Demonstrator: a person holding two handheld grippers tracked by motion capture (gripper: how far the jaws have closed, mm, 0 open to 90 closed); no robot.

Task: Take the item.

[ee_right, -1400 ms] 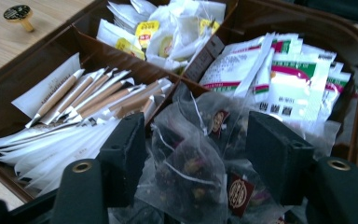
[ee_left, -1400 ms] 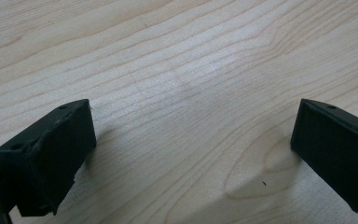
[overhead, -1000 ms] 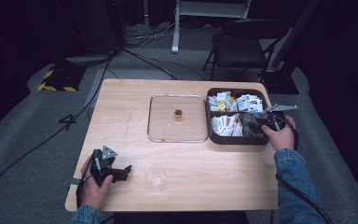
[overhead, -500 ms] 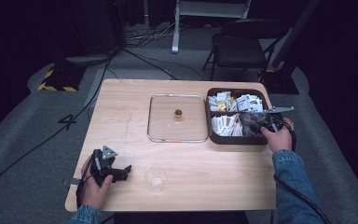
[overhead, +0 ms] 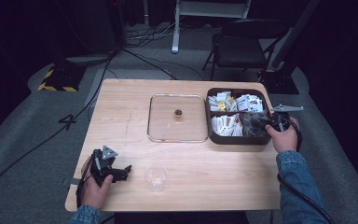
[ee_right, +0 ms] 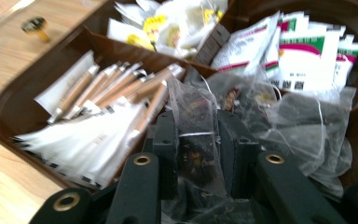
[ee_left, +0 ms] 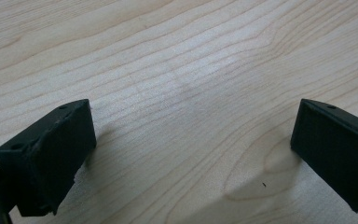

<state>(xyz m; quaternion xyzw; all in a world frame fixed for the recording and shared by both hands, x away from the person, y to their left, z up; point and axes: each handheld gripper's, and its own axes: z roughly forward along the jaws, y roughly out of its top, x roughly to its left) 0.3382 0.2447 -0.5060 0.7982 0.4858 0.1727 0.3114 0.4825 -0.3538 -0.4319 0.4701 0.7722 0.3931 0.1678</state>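
Note:
A dark brown compartment tray stands at the table's right. It holds white sachets, stick packets and clear bags of dark tea. My right gripper reaches into the near right compartment. In the right gripper view, my right gripper has just been closing its jaws and is shut on a clear tea bag, which is pinched between the pads. My left gripper rests at the front left of the table. In the left gripper view, my left gripper is open over bare wood, with nothing between its jaws.
A clear square lid with a brass knob lies flat mid-table, touching the tray's left side. A small clear glass cup stands near the front edge, right of my left gripper. A folding chair stands beyond the table.

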